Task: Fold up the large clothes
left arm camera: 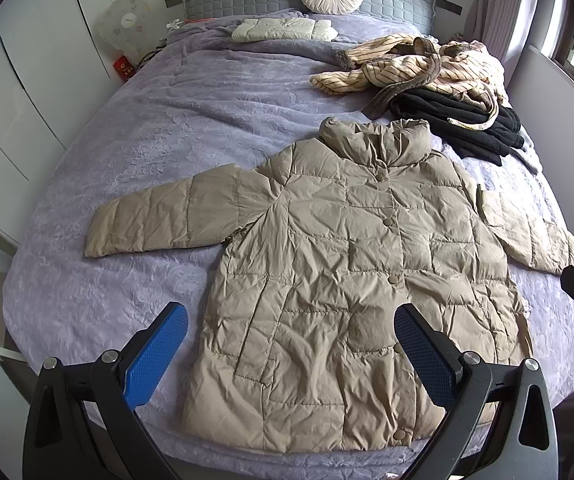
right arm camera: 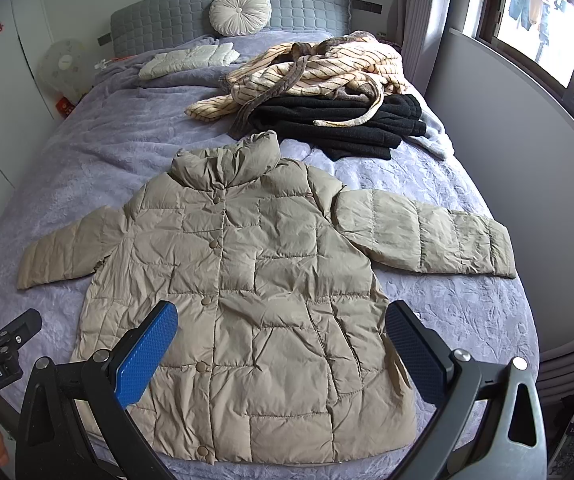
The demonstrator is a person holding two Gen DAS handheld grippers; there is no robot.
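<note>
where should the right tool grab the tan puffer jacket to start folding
Take the cuff of the jacket sleeve lying out flat toward the window, coming in from that outer side: the right tool hangs open above the hem, and the sleeve edge lies free on the bed.

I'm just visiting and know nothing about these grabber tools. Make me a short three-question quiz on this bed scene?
1. True or false: the beige puffer jacket lies spread flat, front up, sleeves out.
2. What is the left gripper holding? A) a sleeve B) the hem C) nothing
3. What colour is the folded garment under the striped robe?

Key: 1 true; 2 C; 3 black.
</note>
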